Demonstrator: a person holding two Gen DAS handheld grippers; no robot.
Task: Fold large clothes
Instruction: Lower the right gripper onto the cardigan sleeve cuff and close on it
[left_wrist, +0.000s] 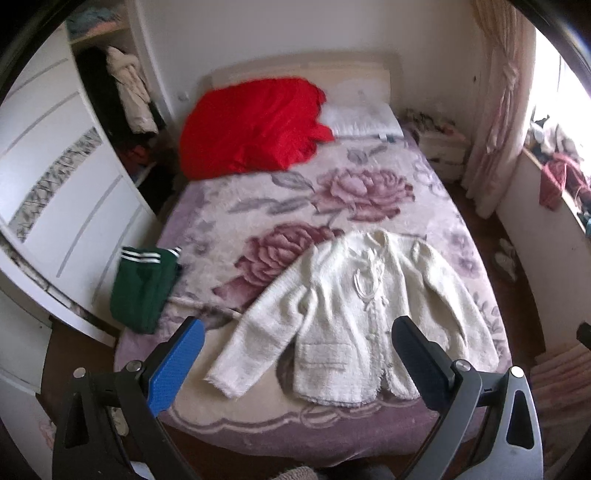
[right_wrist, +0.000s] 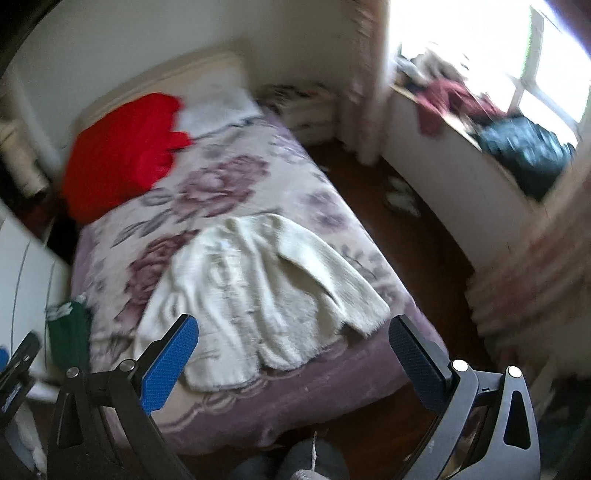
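Left gripper (left_wrist: 297, 334) stood wide, nothing between its blue pads, held above the foot edge of the bed (left_wrist: 258, 424). Right gripper (right_wrist: 293, 332) was likewise spread wide and empty, held off the bed's near right corner; the right wrist view was motion-blurred.

Cream cardigan (left_wrist: 354, 314) lay face up and spread flat on the floral blanket (left_wrist: 295, 199), near the foot edge and toward the right side. Collar pointed to the headboard, hem to the foot edge. One sleeve ran out diagonally toward the foot edge; the other lay along the body by the right edge.

Green garment (left_wrist: 142, 288) with white stripes, folded, sat at the left edge of the bed, apart from the cardigan. Red cloth (left_wrist: 255, 125) was heaped at the head-left corner, touching a white pillow (left_wrist: 364, 118).
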